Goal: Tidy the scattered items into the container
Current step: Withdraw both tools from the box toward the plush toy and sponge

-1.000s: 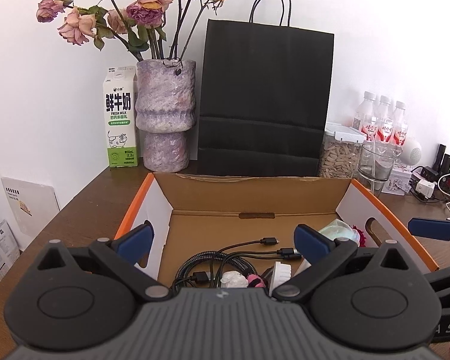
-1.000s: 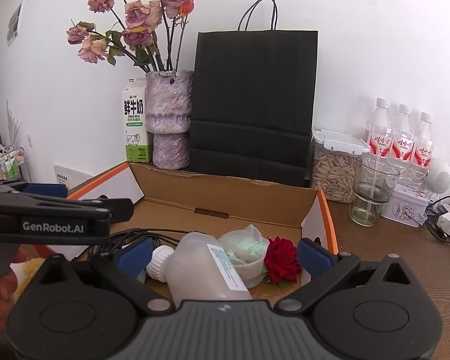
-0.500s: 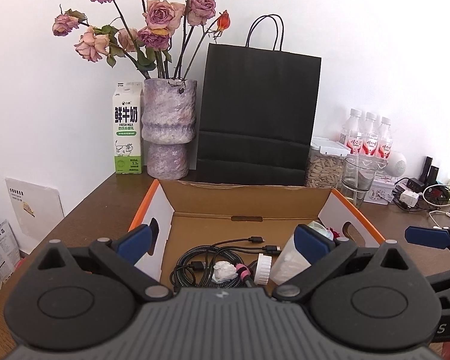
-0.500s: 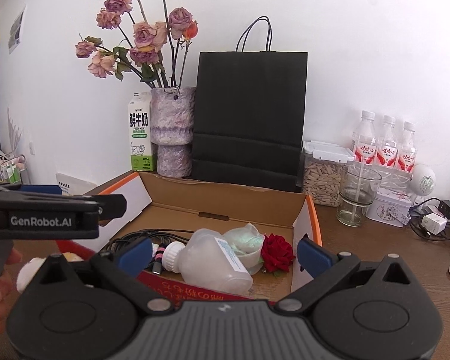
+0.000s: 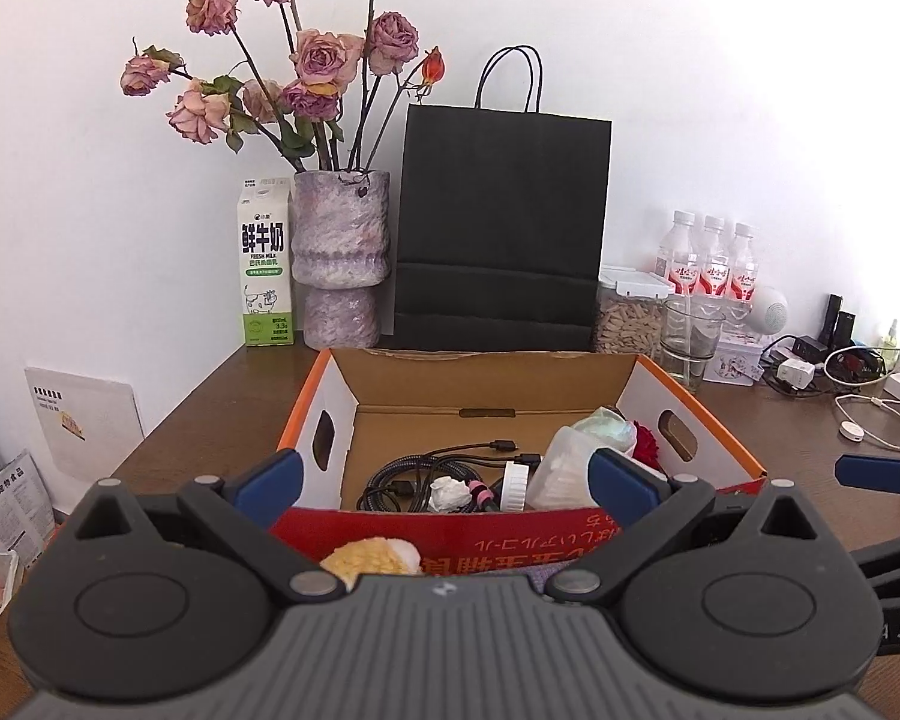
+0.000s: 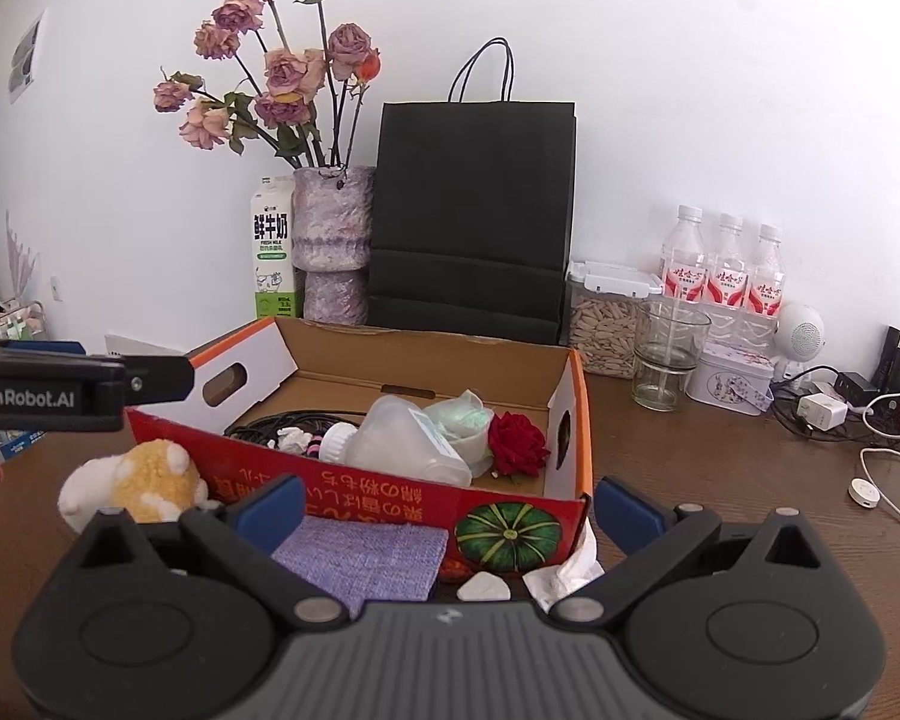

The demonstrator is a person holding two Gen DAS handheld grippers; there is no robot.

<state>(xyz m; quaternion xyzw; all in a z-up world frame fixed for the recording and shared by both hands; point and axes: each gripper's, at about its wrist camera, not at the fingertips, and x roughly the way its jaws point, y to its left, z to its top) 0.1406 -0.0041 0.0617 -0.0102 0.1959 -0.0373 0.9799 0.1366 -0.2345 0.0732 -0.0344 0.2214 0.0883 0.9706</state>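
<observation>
Left gripper (image 5: 441,477): blue-padded jaws spread wide, nothing between them, held short of the near wall of the cardboard box (image 5: 699,420). Right gripper (image 6: 447,504): jaws likewise spread, empty, also on the near side of the box.

Box: corrugated brown inside, white end walls with oval hand slots, orange rim, red printed near wall with a green pumpkin graphic. Sits on a dark wooden table (image 6: 720,468).

Inside the box: coiled black braided cables (image 5: 414,471) at left; a translucent plastic bottle (image 6: 402,438) lying on its side, ribbed white cap toward the cables; a crumpled pale green wrapper (image 6: 459,414) behind it; a red fabric rose (image 6: 519,435) against the right end wall.

Outside the box, on the table near the grippers: a fluffy yellow-and-white plush toy (image 6: 132,477) just beside the near wall, ahead of the right gripper's left finger; a flat woven purple cloth (image 6: 366,558) between the right gripper's fingers, touching the box front; a small white rounded-triangle piece (image 6: 483,588); crumpled white tissue (image 6: 570,570) at the box's near right corner.
</observation>
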